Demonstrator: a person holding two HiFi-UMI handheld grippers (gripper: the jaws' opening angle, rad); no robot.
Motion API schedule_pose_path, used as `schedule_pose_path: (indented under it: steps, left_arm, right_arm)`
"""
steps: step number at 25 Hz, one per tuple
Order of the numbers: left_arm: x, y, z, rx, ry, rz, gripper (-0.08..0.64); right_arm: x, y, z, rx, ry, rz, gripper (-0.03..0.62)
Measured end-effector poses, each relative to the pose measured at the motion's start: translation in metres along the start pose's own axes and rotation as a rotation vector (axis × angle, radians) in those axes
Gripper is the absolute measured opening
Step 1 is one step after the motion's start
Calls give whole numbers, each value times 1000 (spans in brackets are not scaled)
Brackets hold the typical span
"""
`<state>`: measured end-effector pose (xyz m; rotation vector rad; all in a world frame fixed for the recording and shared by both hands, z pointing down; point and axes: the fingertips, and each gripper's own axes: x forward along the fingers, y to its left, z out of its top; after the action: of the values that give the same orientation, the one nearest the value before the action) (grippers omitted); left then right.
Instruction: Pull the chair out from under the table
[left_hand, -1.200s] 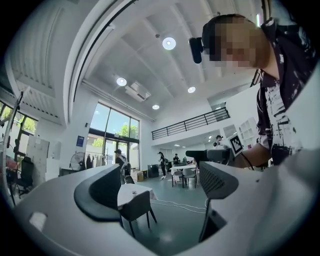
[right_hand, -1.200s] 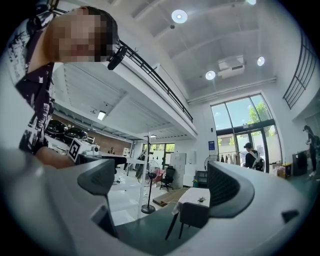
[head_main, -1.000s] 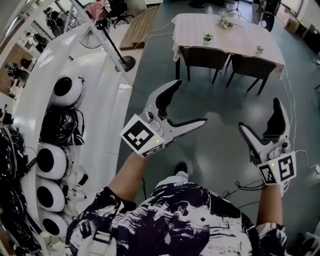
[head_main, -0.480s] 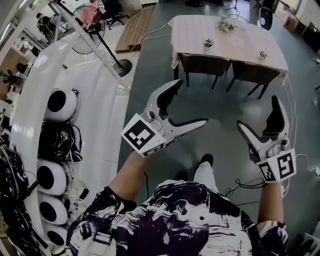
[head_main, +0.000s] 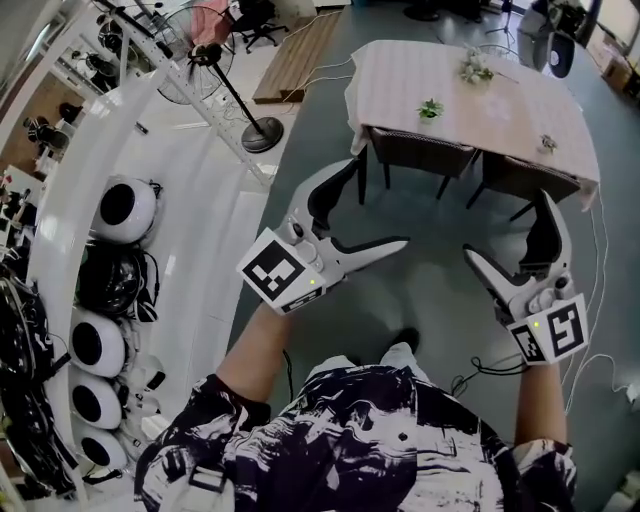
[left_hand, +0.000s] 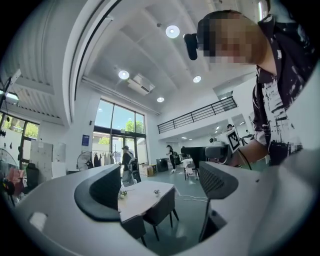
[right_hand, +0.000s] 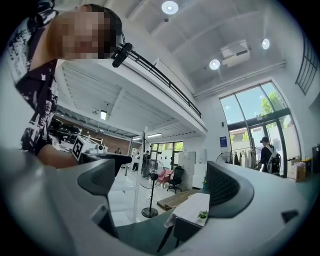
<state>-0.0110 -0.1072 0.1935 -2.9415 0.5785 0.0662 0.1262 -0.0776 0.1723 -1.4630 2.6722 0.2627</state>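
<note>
My left gripper (head_main: 375, 205) and right gripper (head_main: 507, 228) both gape wide with nothing between the jaws. At twelve o'clock the left chair (head_main: 415, 150) and right chair (head_main: 505, 172) sit tucked under the table (head_main: 470, 85), well apart from both grippers. Its cloth hides their seats, and my right gripper covers part of the right chair. Grey floor (head_main: 430, 290) lies between, with a standing fan (head_main: 262, 133) at ten o'clock.

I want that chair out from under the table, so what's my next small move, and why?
Probably step closer and reach the left gripper toward the left chair backrest. That chair sits tucked under the table, well beyond the left gripper and the right gripper, whose jaws are apart and empty.
</note>
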Motion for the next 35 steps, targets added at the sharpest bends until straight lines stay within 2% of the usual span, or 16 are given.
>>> schedule_pose_path:
  steps: [4,9,13,19,22,26,32,35]
  left_arm:
    - [25,14,-7,-8,22,37,468]
    - [46,44,-29,-19,59,24,468]
    - [62,68,-52,-20,91,-19,468]
    - [97,120,-95,73,190,-100,466]
    - [122,149,-133,138,280,-152,466]
    - [156,179,-199,197,398,-223,466]
    - [200,219,-316,187,540,-296,466]
    - [212,244,-369,191,601,-294,466]
  right_arm:
    - [13,-32,-16,12,16,49,517]
    - [40,-58,-39,17,43,54,517]
    - [54,-73,-64,3,99,23,517]
    - [88,-108,-107,-66,205,4,515]
    - [118,-130,-143,-146,283,30,515]
    - [159,-163,-206,-224,396,65,515]
    - [210,-210,-326,-285,603,106,515]
    - [231,-226,-386,-399,725,140,515]
